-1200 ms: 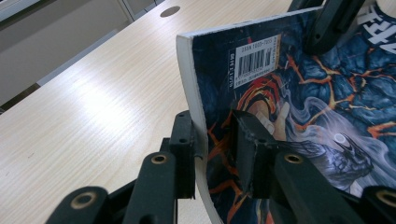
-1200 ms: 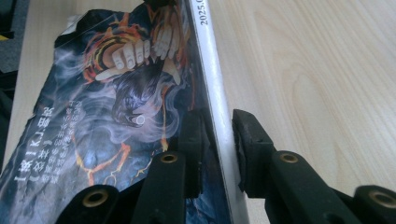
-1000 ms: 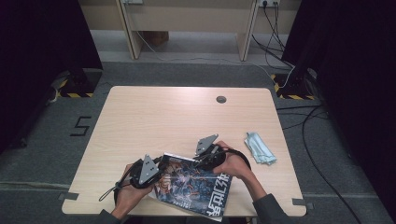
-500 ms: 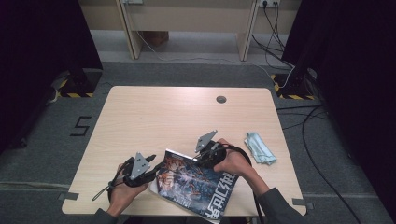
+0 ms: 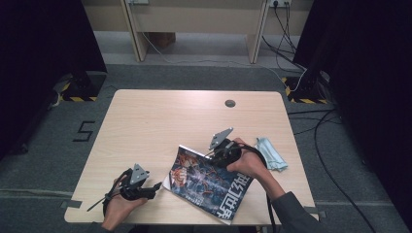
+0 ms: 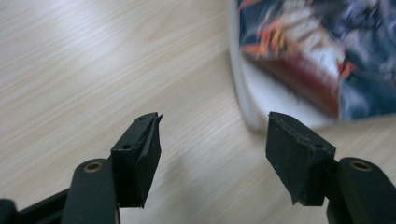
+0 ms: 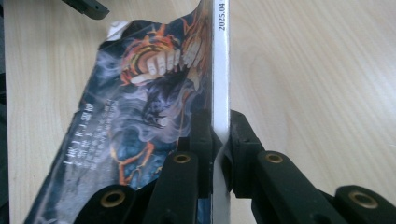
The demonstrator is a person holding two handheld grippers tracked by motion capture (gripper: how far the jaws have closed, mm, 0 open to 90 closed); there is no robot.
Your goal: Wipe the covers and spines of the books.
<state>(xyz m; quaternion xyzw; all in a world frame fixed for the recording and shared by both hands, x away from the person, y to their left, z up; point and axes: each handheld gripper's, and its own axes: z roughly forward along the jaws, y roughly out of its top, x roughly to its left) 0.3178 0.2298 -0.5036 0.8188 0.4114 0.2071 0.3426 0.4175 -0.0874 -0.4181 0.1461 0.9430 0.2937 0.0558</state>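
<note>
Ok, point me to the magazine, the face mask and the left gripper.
magazine [image 5: 209,182]: high view, middle of its cover.
face mask [image 5: 272,153]: high view, centre of the pale blue fabric.
left gripper [image 6: 212,156]: left gripper view, gap midway between its open fingertips.

Even overhead light, dim dark surroundings, soft shadows, blurred close-up edges

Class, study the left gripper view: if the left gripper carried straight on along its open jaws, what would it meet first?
Probably the magazine: the left gripper has just been opening, with nothing between its jaws, and the magazine's near edge lies just ahead, slightly toward one jaw. Depth is uncertain.
</note>
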